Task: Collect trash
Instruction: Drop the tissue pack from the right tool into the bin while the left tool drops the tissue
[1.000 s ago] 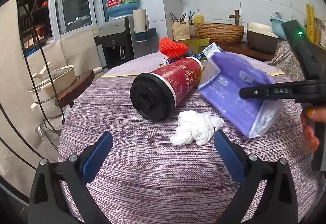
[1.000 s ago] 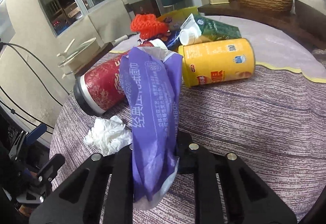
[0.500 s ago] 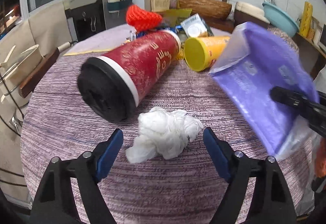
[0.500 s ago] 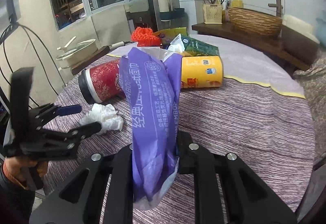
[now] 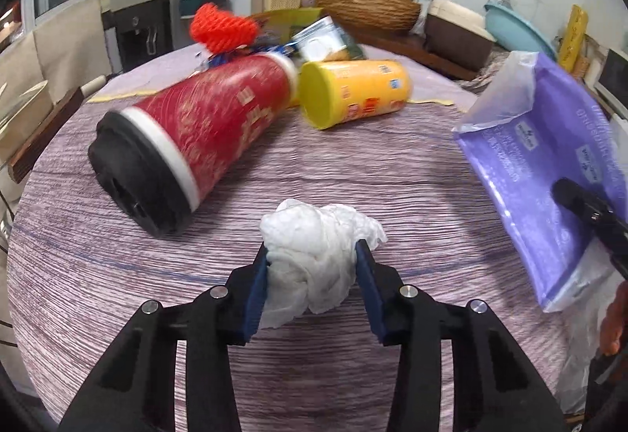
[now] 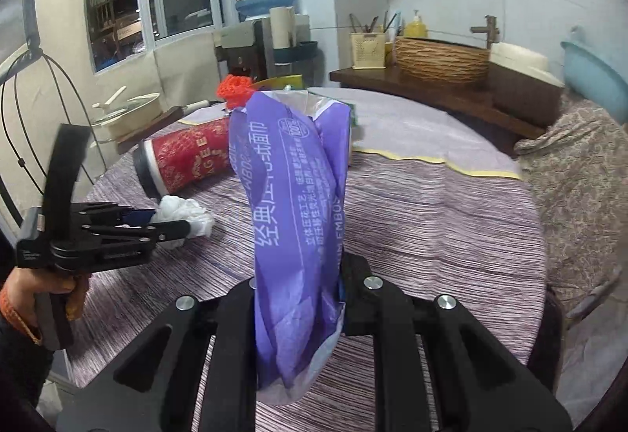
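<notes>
The step in hand is the grab: the left gripper (image 5: 312, 267), its jaws just closing, pinches the crumpled white tissue wad (image 5: 318, 236) on the round purple-striped tablecloth (image 5: 353, 173); a lift should follow. The right gripper (image 6: 298, 294) clamps the purple plastic tissue wrapper (image 6: 294, 196), long axis upright, open mouth upward, above the table, ready to receive the shapeless wad.

white tissue (image 5: 314, 255), purple packet (image 6: 298, 220), red tube (image 5: 204, 126)

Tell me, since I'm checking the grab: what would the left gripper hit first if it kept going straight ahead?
The crumpled white tissue, already between the left gripper's closing blue pads; beyond it, probably the tablecloth.
</notes>
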`<state>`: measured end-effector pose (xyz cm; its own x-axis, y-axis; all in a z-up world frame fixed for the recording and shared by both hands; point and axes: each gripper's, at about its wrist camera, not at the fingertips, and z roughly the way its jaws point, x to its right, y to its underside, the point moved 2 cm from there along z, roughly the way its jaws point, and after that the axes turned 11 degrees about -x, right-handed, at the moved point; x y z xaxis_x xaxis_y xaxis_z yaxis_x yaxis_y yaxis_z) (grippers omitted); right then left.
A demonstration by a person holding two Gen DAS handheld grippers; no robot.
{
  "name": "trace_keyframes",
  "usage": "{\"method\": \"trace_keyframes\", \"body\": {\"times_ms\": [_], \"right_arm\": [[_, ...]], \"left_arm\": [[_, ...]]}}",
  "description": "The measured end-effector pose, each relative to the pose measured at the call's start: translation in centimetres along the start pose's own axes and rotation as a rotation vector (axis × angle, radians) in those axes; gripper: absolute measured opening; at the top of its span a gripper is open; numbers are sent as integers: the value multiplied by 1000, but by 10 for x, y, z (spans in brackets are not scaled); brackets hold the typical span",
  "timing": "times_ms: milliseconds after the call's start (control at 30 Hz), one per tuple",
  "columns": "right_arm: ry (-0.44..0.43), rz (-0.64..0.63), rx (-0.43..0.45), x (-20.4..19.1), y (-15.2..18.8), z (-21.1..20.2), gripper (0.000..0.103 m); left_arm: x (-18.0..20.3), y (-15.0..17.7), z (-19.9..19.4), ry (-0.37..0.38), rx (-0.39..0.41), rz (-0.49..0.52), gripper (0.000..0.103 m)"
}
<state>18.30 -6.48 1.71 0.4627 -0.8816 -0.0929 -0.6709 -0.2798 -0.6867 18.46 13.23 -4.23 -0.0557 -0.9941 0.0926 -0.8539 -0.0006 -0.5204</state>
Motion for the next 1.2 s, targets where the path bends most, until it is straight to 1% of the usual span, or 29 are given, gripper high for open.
{"method": "trace_keyframes", "body": {"times_ms": [100,233,367,467,567,667,767,867,900,967,1033,1067,1100,1200], "right_arm": [[37,31,23,20,9,-13,16],[96,126,48,62,27,-35,16],[204,236,65,120,54,-62,16],[297,314,46,165,80,-77,16],[358,382,4,204,109,-80,16],[397,421,-75,231,137,-64,16],[388,463,-145,249,162,-40,16],[374,498,-207,262,182,-11,17],[368,513,-228,266,189,-1,21],[365,522,-255,269,199,15,24],[366,525,-287,273,208,29,34],[370,526,-290,273,211,31,42],[373,528,-287,274,215,31,45],[383,545,-271,274,220,26,47]], "left_arm": [[35,0,-12,40,38,58,42],[91,-3,-21,101,72,160,42],[157,-7,-22,187,85,270,42],[199,-7,-16,229,80,332,43],[235,-8,-8,280,68,384,43],[270,-5,0,331,39,419,43],[297,-3,10,358,2,453,43],[318,1,21,361,-24,476,43],[322,2,24,359,-32,478,43],[331,4,32,355,-49,483,43],[337,6,39,349,-60,491,43],[340,8,43,345,-67,496,43],[342,9,46,342,-74,497,43],[348,11,54,341,-92,497,43]]}}
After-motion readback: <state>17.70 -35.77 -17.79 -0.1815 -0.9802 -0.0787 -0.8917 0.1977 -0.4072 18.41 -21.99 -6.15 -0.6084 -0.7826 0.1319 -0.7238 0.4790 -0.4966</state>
